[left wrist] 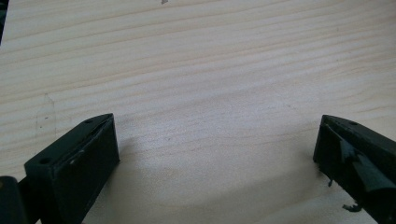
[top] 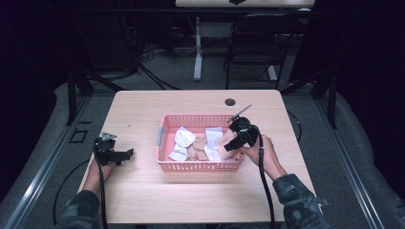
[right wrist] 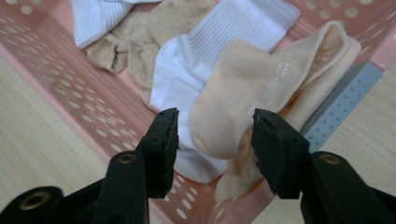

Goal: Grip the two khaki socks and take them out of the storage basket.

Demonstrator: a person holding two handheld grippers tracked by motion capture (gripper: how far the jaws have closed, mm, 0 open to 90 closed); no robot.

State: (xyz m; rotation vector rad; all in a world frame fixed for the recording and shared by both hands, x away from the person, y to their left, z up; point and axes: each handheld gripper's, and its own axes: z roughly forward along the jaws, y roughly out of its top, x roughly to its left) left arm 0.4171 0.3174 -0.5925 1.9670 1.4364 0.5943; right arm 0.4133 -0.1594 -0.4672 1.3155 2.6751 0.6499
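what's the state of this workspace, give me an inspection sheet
surface: pale wood table with a dark round hole near its far edge
job's things: pink basket holding white and beige socks; peach sock draped over its rim
clutter: nothing seen
grippers: left gripper open over bare wood; right gripper open, jaws either side of the peach sock
cables: one black cable trails from each gripper
surroundings: dark room, chair behind the table

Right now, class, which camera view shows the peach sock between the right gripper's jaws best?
The right gripper view: the peach sock sits close up between open jaws, its printed lettering visible. The high view shows it small beside the right gripper over the pink basket. The left gripper view shows bare table.
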